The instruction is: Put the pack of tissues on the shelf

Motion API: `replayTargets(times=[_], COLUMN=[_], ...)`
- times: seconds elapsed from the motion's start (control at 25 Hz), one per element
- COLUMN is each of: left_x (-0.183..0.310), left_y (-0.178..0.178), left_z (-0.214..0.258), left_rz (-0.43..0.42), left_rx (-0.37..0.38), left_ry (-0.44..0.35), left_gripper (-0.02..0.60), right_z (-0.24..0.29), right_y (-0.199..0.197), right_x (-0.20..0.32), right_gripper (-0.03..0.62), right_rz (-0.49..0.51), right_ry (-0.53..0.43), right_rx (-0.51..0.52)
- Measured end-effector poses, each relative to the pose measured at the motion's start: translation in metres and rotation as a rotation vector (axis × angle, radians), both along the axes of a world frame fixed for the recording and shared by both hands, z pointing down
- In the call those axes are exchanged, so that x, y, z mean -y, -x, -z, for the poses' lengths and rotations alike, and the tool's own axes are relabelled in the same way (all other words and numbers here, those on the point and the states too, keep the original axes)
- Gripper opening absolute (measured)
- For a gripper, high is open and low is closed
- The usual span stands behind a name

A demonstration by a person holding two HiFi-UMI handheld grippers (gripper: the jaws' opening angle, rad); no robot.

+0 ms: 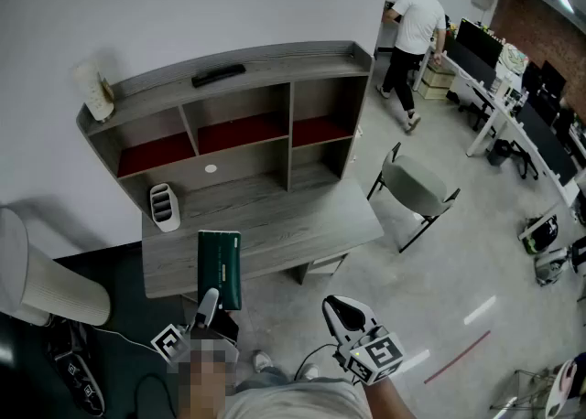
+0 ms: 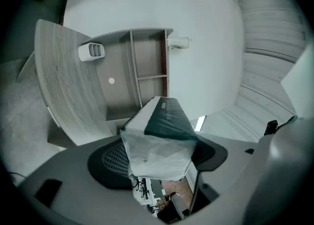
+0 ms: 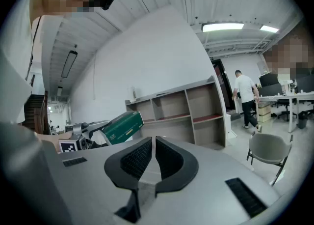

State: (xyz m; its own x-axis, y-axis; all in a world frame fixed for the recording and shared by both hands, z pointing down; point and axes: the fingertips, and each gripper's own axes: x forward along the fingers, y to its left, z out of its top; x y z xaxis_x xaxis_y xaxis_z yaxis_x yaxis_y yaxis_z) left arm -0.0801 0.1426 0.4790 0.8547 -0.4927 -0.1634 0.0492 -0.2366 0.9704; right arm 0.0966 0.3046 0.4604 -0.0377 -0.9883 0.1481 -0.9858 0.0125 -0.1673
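The pack of tissues (image 1: 220, 266), dark green with a white end, is held above the front edge of the grey desk (image 1: 275, 225). My left gripper (image 1: 209, 309) is shut on it. In the left gripper view the pack (image 2: 164, 121) fills the gap between both pads and points toward the shelf (image 2: 147, 62). The shelf unit (image 1: 238, 124) stands at the back of the desk, with red-floored upper compartments. My right gripper (image 1: 341, 312) hangs to the right of the desk, lower down; in its own view the right gripper (image 3: 153, 143) is shut on nothing, and the pack (image 3: 122, 126) shows to the left.
A white slotted holder (image 1: 165, 207) stands on the desk's left part. A black bar-shaped object (image 1: 218, 76) lies on the shelf top. A grey chair (image 1: 417, 187) stands right of the desk and a white chair (image 1: 37, 280) at the left. A person (image 1: 412, 33) stands far back.
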Motion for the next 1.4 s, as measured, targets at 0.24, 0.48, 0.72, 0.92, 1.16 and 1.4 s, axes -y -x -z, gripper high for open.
replayTargets(times=[0.24, 0.48, 0.72, 0.92, 1.16, 1.4], left_x=[0.042, 0.084, 0.117, 0.158, 0.204, 0.228], left_y=[0.019, 0.031, 0.031, 0.006, -0.042, -0.079], left_z=[-0.009, -0.011, -0.021, -0.031, -0.018, -0.012], left_rz=[-0.006, -0.019, 0.016, 0.084, 0.216, 0.338], left_rx=[-0.006, -0.023, -0.012, -0.004, -0.012, 0.013], left_ry=[0.029, 0.031, 0.043, 0.056, 0.042, 0.054], left_gripper=[0.362, 0.362, 0.362, 0.362, 0.362, 0.362], right_z=[0.003, 0.0, -0.019, -0.026, -0.021, -0.019], right_y=[0.025, 0.036, 0.027, -0.012, -0.083, -0.133], right_x=[0.038, 0.078, 0.115, 0.166, 0.229, 0.288], right_gripper=[0.049, 0.049, 0.049, 0.049, 0.05, 0.049], right_rz=[-0.006, -0.05, -0.032, 0.028, 0.149, 0.29], right_ry=[0.014, 0.022, 0.05, 0.042, 0.043, 0.047], right_rx=[-0.021, -0.006, 0.014, 0.031, 0.034, 0.053])
